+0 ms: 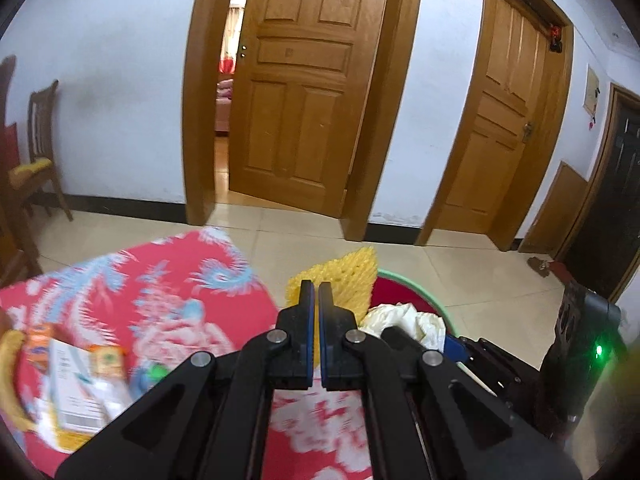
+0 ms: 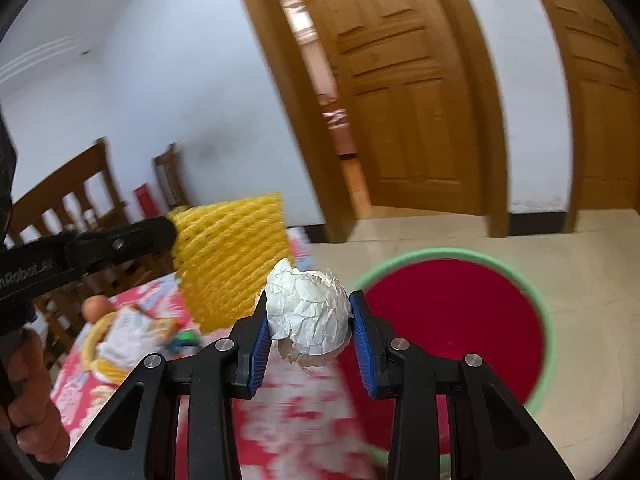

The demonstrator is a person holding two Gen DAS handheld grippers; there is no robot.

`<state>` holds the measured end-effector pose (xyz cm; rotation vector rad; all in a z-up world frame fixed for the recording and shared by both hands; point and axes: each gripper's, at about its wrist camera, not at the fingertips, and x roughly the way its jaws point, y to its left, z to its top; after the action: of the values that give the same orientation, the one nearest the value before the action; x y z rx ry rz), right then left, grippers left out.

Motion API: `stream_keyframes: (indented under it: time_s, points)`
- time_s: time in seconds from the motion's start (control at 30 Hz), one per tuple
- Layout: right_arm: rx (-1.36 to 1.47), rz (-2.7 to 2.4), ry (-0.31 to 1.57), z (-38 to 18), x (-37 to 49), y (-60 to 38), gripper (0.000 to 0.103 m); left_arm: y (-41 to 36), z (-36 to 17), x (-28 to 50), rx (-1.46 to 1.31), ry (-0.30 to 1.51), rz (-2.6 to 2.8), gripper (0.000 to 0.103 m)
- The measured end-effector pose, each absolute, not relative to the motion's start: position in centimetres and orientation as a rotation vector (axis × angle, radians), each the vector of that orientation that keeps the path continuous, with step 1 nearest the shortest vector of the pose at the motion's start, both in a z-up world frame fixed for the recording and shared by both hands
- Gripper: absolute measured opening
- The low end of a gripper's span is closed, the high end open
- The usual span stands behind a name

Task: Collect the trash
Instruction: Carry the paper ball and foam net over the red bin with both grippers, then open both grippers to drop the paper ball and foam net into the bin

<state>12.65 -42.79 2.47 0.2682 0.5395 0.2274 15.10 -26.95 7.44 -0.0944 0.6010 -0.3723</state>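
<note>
Now both loads near bin [image 2: 540, 312]: right gripper [image 2: 310, 320] clamped on paper ball [image 2: 308, 312], nearer rim; left gripper [image 1: 316, 300] pinches yellow foam net [image 1: 352, 280], just left.

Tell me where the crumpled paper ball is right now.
In the right wrist view the paper ball sits clamped in the right gripper, beside the yellow foam net and near the red bin.
</note>
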Motion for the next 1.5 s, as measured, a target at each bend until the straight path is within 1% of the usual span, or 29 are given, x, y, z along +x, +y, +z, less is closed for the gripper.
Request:
stream_keyframes:
  time_s: [0.23,0.43,0.6,0.83,1.33,1.37,1.43,1.47,1.5]
  points:
    - [0.333,0.115,0.574,1.1,12.4,-47.9,0.038,-31.5,4.1,16.3,-0.123,0.656,-0.443,0.001]
    - [0.288,0.035,0.655,-0.1,12.6,-48.0,0.039,-32.4,1.4,16.6,-0.176,0.682,-0.477,0.001]
    - [0.3,-0.001,0.673,-0.1,13.1,-48.3,0.04,-32.6,-0.4,16.6,-0.237,0.702,-0.5,0.001]
    - [0.313,-0.016,0.693,-0.2,13.5,-48.3,0.04,-33.6,0.1,15.1,-0.199,0.657,-0.502,0.001]
    - [0.252,-0.028,0.706,-0.3,14.1,-47.4,0.041,-32.9,-0.5,16.1,-0.226,0.683,-0.479,0.001]
    - [0.25,-0.029,0.713,-0.4,14.2,-47.4,0.043,-32.9,-0.6,16.1,-0.229,0.686,-0.483,0.004]
    - [0.247,-0.031,0.72,-0.4,14.3,-47.4,0.043,-32.8,-0.7,16.1,-0.228,0.689,-0.485,0.013]
    - [0.247,-0.031,0.721,-0.5,14.3,-47.5,0.046,-32.9,-0.7,16.1,-0.226,0.688,-0.486,0.018]
    - [0.248,-0.03,0.723,-0.5,14.4,-47.4,0.051,-32.8,-0.7,16.1,-0.227,0.686,-0.479,0.02]
